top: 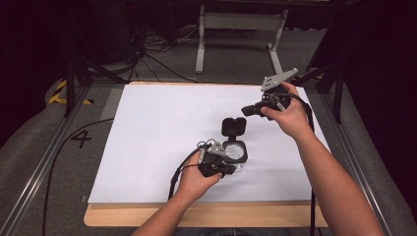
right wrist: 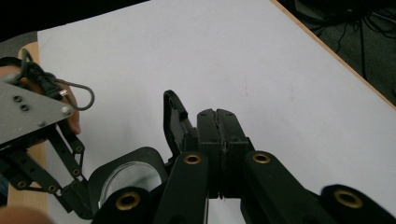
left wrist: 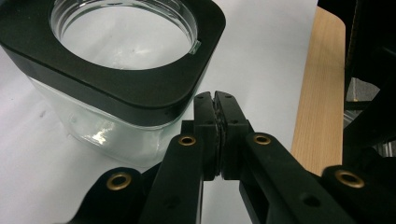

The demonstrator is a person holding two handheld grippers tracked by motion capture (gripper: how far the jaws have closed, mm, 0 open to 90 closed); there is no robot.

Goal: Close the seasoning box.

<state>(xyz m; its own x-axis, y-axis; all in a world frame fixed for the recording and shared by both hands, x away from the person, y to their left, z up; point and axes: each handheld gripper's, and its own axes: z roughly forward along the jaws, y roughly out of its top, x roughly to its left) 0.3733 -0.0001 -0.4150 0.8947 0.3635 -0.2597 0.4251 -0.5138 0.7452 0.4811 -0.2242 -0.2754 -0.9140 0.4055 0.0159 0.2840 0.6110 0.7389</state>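
Square clear glass jar with a black collar around its round mouth [top: 236, 153], standing open and upright on the white sheet [top: 157, 132] that covers the wooden table [top: 196, 216], slightly right of centre and nearer the front edge. Its black square lid [top: 233, 126] rests just behind it, tilted up on edge and apparently leaning at the jar's far rim. The left gripper [top: 227, 169] sits low at the jar's near side; in the left gripper view its jaws are pressed together on nothing, their tips just beside the collar's corner [left wrist: 187, 100]. The right gripper [top: 250, 109] hangs above the sheet behind and to the right of the lid, jaws likewise fully closed and empty, as the right gripper view confirms [right wrist: 217, 116]. The step in hand is judged to be steadying the jar while the lid is fetched: the left jaws do best pushing squarely on the collar rather than on the slick glass wall, and the right jaws must part before descending on the lid's upper edge, since a closed tip would only knock it flat. Open sheet lies broad to the left and behind; the wooden front edge runs close behind the left hand [top: 194, 179], so any sliding is best directed away from the person.
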